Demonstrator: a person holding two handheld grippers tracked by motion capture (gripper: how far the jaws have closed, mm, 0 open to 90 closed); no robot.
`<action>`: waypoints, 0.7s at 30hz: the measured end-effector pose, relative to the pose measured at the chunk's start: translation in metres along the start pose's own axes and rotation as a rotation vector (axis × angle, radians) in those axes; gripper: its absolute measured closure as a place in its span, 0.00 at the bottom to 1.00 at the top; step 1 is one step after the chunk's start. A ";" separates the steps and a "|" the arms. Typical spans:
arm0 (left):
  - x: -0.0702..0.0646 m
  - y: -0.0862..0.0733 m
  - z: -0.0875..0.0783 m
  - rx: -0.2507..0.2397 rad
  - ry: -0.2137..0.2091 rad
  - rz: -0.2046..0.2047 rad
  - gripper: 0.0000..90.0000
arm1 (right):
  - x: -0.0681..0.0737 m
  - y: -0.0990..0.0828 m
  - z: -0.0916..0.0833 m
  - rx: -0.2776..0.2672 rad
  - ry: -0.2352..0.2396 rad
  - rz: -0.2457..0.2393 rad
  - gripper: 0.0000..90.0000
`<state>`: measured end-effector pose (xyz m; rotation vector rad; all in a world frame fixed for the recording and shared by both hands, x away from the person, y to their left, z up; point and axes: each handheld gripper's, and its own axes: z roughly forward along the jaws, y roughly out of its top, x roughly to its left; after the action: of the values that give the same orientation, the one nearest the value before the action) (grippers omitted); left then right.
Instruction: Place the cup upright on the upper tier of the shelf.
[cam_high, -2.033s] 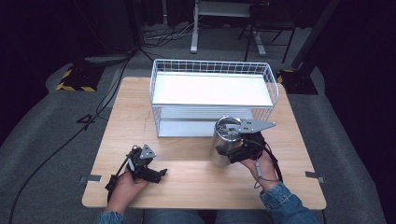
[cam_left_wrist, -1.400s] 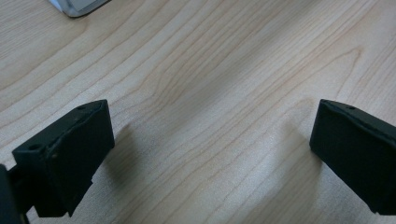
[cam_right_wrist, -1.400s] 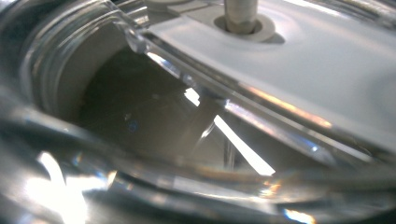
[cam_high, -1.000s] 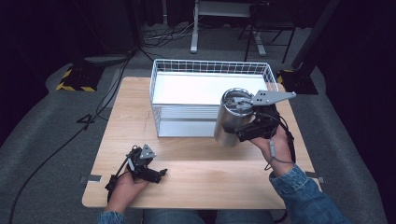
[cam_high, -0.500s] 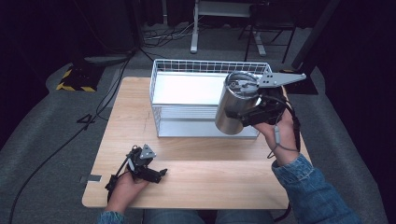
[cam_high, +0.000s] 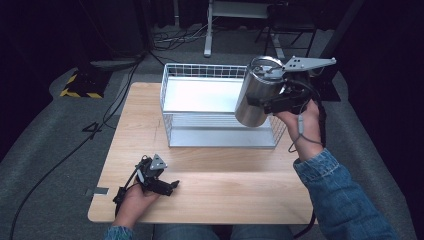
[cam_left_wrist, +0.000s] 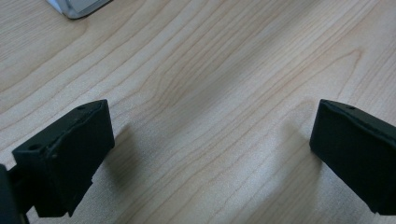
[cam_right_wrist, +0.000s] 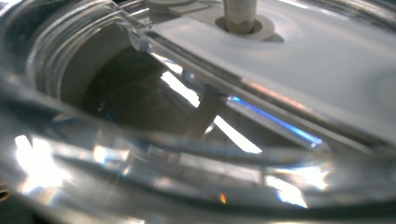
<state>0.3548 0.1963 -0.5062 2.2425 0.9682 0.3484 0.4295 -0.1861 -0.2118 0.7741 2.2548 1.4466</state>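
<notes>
Two grippers: right gripper (cam_high: 274, 96) clamps a tilted steel cup (cam_high: 254, 96) above the basket (cam_high: 218, 138); left gripper (cam_high: 170, 187) rests spread wide on the table (cam_high: 225, 180).

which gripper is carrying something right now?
The right gripper, holding the steel cup over the wire basket; the left gripper rests open on the table.

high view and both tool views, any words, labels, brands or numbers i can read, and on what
None can be read in any view.
Steel tumbler, held in the right tool over the wire basket: bare metal, no print visible.
Tumbler's clear lid: only glare.
Left tool and wooden table: no markings.
Yellow and black striped plate on the floor: a hazard pattern, no text.
</notes>
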 end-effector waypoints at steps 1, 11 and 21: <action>0.000 0.000 0.000 0.000 0.000 0.000 0.00 | -0.006 0.004 0.001 0.000 -0.018 0.005 0.04; 0.000 0.000 0.001 -0.002 -0.007 -0.002 0.00 | -0.029 0.020 0.008 0.007 -0.054 0.028 0.04; 0.000 0.000 0.001 0.000 -0.008 -0.003 0.00 | -0.047 0.030 0.026 0.038 -0.081 0.041 0.04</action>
<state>0.3556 0.1959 -0.5065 2.2403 0.9668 0.3379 0.4884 -0.1865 -0.1953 0.8800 2.2236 1.3681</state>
